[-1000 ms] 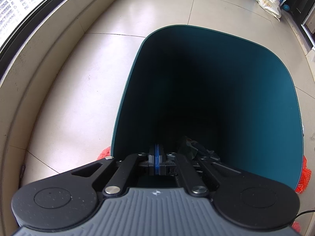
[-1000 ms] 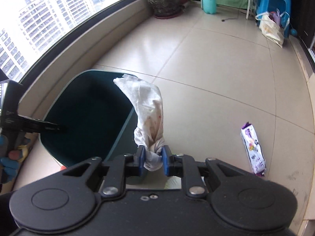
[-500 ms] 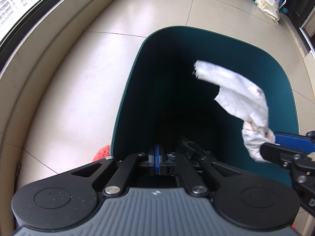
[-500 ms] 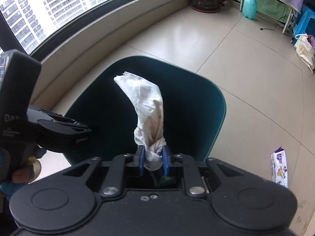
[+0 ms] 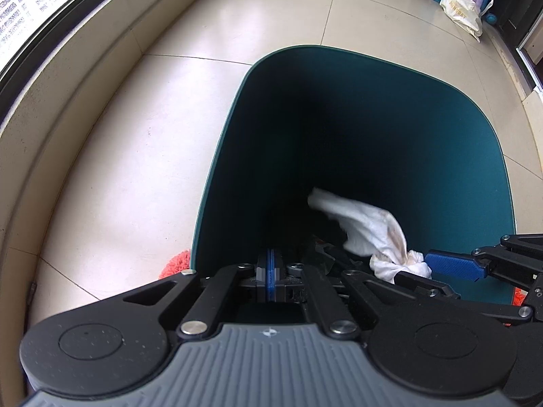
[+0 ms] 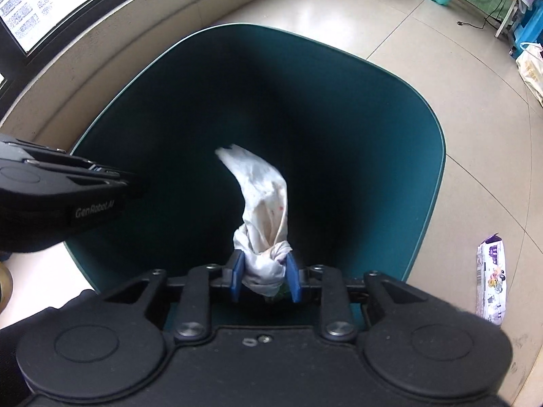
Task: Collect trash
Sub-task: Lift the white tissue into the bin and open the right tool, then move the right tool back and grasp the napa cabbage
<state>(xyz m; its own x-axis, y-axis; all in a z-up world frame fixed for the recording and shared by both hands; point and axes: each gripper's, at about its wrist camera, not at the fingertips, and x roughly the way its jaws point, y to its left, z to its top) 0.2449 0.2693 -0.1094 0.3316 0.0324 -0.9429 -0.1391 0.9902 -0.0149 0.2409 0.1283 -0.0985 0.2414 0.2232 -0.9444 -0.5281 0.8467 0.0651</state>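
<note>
A dark teal bin [image 6: 390, 108] stands open on the tiled floor, and both grippers hang over its mouth. My right gripper [image 6: 264, 276] points down into it. Its blue pads are opening, with the knotted end of a stained white tissue [image 6: 264, 200] loosely between them. In the left wrist view the same tissue [image 5: 370, 224] droops inside the bin at the tip of the right gripper [image 5: 415, 269]. My left gripper [image 5: 270, 271] is shut at the bin's near rim, and nothing shows between its pads. The left gripper [image 6: 135, 186] reaches over the bin's left rim.
A purple snack wrapper [image 6: 490, 281] lies on the floor right of the bin. An orange fluffy thing [image 5: 176, 264] pokes out beside the bin's base. A low wall [image 5: 51, 108] under the window runs along the left. A white bag [image 5: 463, 10] sits far back.
My right gripper carried the tissue from beside the bin to over its mouth and lower into it. Its pads now stand wider apart. The left gripper stayed still and shut.
</note>
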